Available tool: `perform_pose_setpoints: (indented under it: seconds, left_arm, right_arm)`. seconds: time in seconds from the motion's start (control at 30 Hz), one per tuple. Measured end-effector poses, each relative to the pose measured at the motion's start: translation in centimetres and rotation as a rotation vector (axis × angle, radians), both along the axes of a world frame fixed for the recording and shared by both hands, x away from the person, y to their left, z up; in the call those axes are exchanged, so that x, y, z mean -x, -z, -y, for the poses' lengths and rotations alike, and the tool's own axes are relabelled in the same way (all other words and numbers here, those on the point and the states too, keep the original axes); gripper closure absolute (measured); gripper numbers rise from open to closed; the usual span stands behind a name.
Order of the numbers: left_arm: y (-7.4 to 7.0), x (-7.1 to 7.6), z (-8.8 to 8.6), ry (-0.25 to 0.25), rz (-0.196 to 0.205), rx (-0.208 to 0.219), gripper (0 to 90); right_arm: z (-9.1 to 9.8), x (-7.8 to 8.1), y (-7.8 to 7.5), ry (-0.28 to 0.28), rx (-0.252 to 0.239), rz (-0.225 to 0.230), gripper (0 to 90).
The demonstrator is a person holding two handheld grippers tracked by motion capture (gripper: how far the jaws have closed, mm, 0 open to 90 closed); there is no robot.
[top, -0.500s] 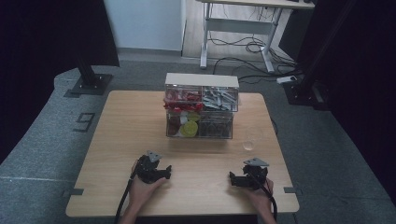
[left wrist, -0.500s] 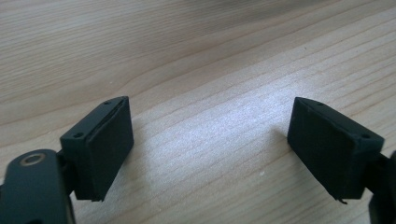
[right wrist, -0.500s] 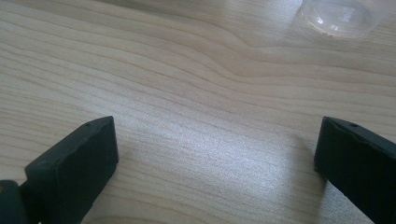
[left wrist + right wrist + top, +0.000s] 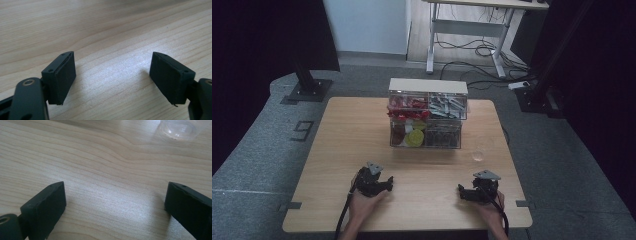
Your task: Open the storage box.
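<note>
Your left gripper (image 4: 388, 183) and right gripper (image 4: 460, 191) rest on the bench (image 4: 352, 145), jaws released, empty. The clear cup (image 4: 478, 154), empty, stands ahead of your right gripper, beside the clear organiser (image 4: 427, 114) holding red, grey and yellow items.

The left gripper (image 4: 388, 183) and the right gripper (image 4: 460, 191) are both black and chunky. Each has a small grey plate with three corners on top. A black cable runs back from each one, beside the person's bare forearm. No sleeves can be seen. Up close, the jaws are flat black blocks with soft-looking black pads (image 4: 65, 75). Little round screw holes sit on their top edges. A brass-coloured ring, maybe a screw, shines at one jaw's joint.
</note>
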State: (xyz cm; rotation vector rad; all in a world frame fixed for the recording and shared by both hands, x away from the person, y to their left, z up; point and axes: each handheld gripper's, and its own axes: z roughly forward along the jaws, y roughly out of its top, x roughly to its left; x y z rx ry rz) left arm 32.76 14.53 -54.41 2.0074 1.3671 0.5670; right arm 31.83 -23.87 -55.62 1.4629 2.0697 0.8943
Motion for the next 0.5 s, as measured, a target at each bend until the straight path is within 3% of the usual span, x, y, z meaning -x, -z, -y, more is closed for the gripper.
perform_pose_setpoints:
  seconds: [0.17,0.5]
  left_arm:
    - [-0.8,0.5,-0.4,0.002,0.037,0.024,24.8]
    - [-2.5,1.5,-1.1,0.001,0.096,0.074,32.6]
  right_arm:
    - [0.0,0.0,0.0,0.002,-0.002,-0.002,3.6]
    - [0.0,0.5,-0.1,-0.021,-0.006,0.022,12.5]
